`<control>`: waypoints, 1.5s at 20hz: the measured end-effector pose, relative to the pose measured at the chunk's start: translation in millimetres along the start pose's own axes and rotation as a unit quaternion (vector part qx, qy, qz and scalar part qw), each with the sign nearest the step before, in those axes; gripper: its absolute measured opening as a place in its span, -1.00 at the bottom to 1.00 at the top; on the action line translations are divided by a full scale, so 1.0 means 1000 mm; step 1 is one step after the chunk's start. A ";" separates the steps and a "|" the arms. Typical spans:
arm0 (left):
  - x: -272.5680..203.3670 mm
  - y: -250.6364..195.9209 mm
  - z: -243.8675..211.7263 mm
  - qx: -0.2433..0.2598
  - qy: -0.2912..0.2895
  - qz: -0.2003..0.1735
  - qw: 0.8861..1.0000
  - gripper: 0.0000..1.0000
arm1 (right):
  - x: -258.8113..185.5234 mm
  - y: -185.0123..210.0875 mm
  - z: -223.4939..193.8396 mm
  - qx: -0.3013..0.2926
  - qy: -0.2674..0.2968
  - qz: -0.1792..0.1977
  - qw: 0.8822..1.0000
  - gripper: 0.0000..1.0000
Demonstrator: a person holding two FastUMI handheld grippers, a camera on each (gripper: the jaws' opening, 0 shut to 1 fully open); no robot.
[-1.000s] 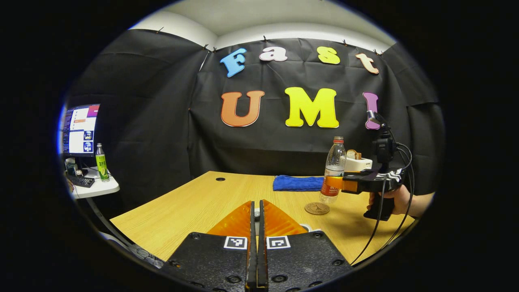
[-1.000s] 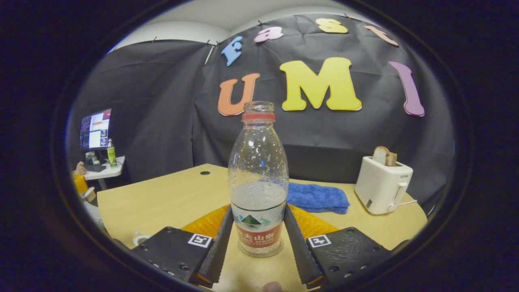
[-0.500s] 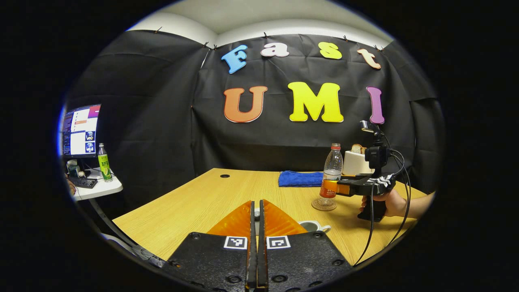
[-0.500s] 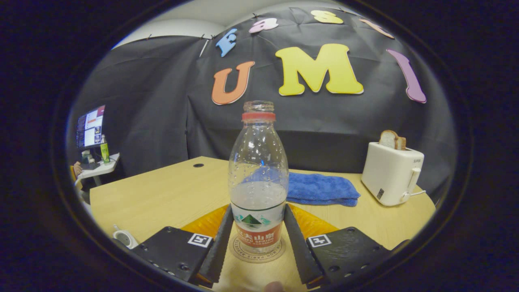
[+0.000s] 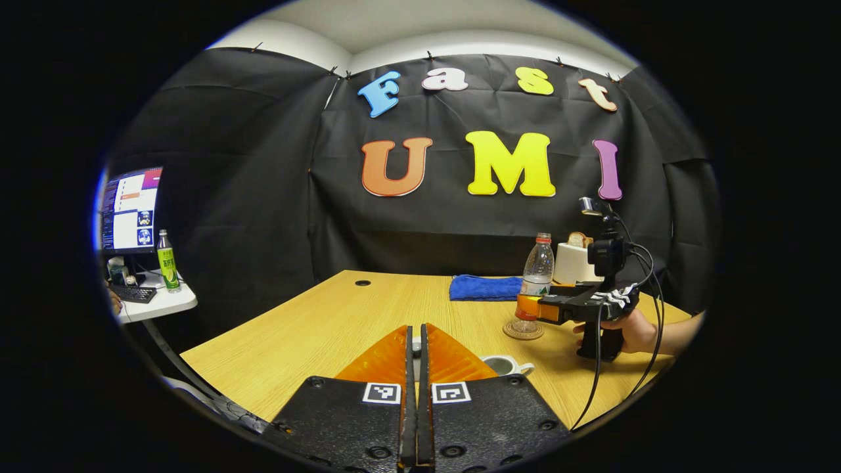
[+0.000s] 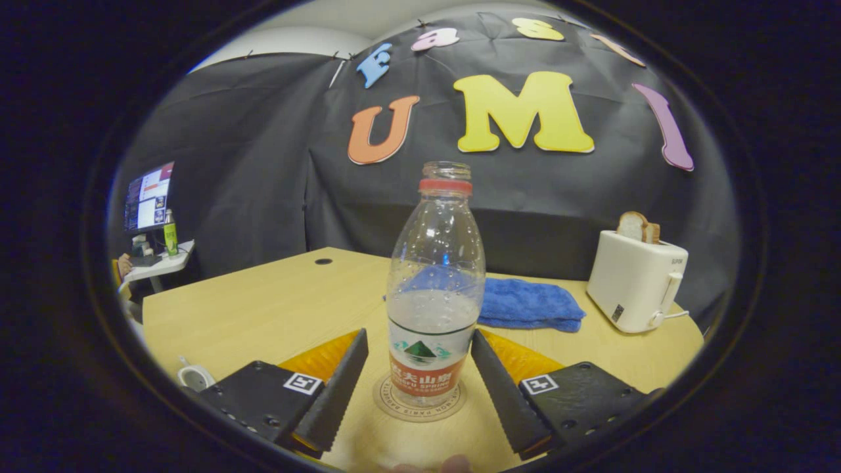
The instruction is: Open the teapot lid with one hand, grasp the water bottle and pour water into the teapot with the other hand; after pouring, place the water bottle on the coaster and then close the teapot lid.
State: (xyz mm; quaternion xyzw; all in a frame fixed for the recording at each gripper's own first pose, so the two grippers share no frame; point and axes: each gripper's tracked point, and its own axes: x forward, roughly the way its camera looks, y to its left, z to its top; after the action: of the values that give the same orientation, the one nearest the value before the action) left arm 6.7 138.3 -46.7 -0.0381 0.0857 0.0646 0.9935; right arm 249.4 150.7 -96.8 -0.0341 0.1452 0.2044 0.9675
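While water bottle (image 6: 435,289) stands on coaster (image 6: 419,402) | right tongs (image 6: 418,368) apart | left tongs (image 5: 414,341) together

Our left gripper (image 5: 414,341) has black plates studded with round screws, each plate carrying a square black-and-white marker, with ribbed orange wedges ahead of them. Our right gripper (image 6: 420,358) has the same plates and markers. Behind its jaws sit a black pistol handle, a top-mounted camera and looping black cables.
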 end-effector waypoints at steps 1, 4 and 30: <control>0.000 -0.001 0.000 0.000 0.000 -0.001 1.000 -0.94 | -0.004 0.002 0.002 -0.007 -0.003 -0.001 1.000 0.90; -0.001 -0.007 0.003 -0.003 -0.005 -0.008 1.000 -0.94 | -0.023 0.000 0.004 -0.008 -0.010 -0.004 1.000 0.91; 0.056 -0.091 -0.059 -0.008 0.047 -0.087 0.995 -0.93 | -0.252 -0.090 -0.068 0.065 -0.042 -0.139 0.987 0.88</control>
State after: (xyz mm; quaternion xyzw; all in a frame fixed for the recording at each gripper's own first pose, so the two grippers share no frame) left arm 64.3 49.6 -108.9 -0.0559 0.1284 -0.0228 0.9899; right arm 47.5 -37.0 -87.2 0.0175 0.1116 0.0593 0.9918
